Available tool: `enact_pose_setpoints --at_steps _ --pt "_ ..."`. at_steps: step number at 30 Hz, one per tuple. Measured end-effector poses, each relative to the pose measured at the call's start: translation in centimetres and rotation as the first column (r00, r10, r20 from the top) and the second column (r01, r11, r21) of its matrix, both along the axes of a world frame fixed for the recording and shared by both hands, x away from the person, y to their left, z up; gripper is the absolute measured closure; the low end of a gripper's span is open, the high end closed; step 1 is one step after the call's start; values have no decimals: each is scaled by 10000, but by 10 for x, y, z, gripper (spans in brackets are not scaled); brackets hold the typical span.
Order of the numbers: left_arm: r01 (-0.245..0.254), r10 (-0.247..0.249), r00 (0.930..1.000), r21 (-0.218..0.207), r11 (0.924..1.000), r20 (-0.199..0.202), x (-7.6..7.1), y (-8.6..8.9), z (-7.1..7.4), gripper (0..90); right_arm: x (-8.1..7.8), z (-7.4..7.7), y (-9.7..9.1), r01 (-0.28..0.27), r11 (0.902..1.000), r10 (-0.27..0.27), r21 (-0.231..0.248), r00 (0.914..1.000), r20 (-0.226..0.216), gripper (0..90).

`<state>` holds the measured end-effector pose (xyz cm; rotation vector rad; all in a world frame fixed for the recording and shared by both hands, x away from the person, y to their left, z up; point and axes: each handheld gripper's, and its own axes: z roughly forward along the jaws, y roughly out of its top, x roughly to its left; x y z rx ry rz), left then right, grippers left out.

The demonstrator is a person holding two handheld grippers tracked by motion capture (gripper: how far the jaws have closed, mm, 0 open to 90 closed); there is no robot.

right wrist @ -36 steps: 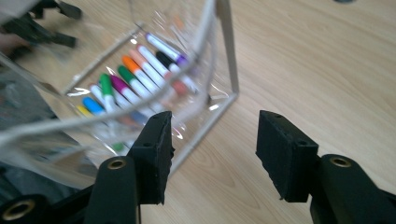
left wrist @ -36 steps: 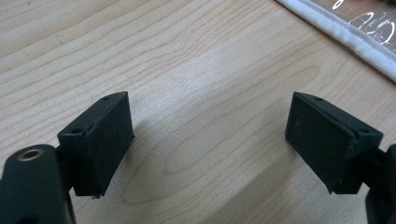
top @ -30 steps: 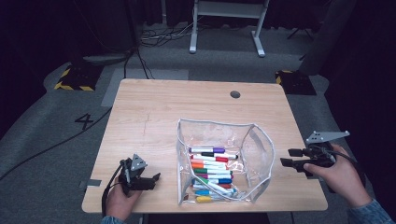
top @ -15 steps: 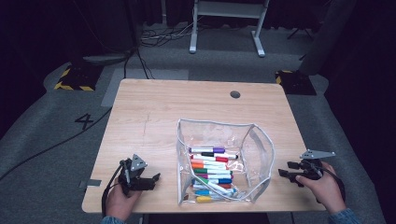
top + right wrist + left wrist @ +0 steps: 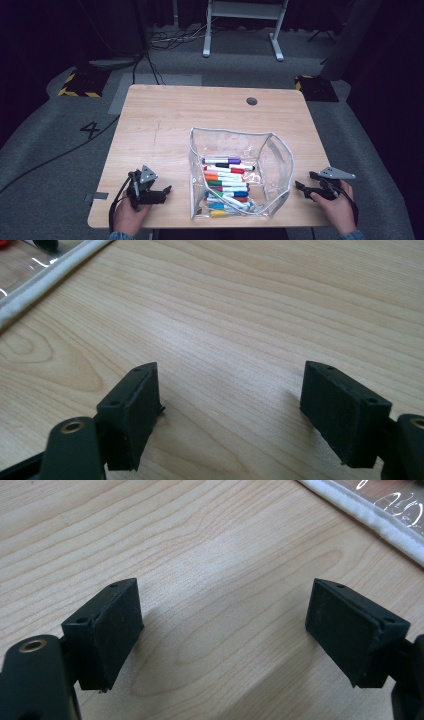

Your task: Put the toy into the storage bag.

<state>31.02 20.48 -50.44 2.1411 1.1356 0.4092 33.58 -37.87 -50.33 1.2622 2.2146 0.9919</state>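
Observation:
A clear plastic pouch (image 5: pixel 277 162) with a white zip edge lies open on the wooden table (image 5: pixel 165 125), holding several coloured markers (image 5: pixel 227 182). My left gripper (image 5: pixel 164 191) rests open on the table near the front left corner, left of the pouch. In the left gripper view its jaws (image 5: pixel 222 630) stand wide over bare wood, with the pouch's white edge (image 5: pixel 370 517) at top right. My right gripper (image 5: pixel 301 186) sits open at the front right edge, right of the pouch. The right gripper view has its jaws (image 5: pixel 230 400) apart over bare wood and the pouch edge (image 5: pixel 47 275) at top left.
A round cable hole (image 5: pixel 251 101) sits near the table's far right. Grey floor surrounds the table, with a white desk frame (image 5: pixel 242 25) behind, cables (image 5: pixel 60 155) at left and yellow-black striped blocks (image 5: pixel 80 82). The table's far half is bare wood.
My right gripper has come down and inward from beyond the table's right side to the front right edge. The left gripper has stayed put.

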Motion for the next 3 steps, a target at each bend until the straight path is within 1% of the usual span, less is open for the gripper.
enact_pose_setpoints --at_steps 3 --pt "3 -3 10000 0 10000 3 0 0 0 152 0 0 1 72 10000 -72 -51 10000 30 233"
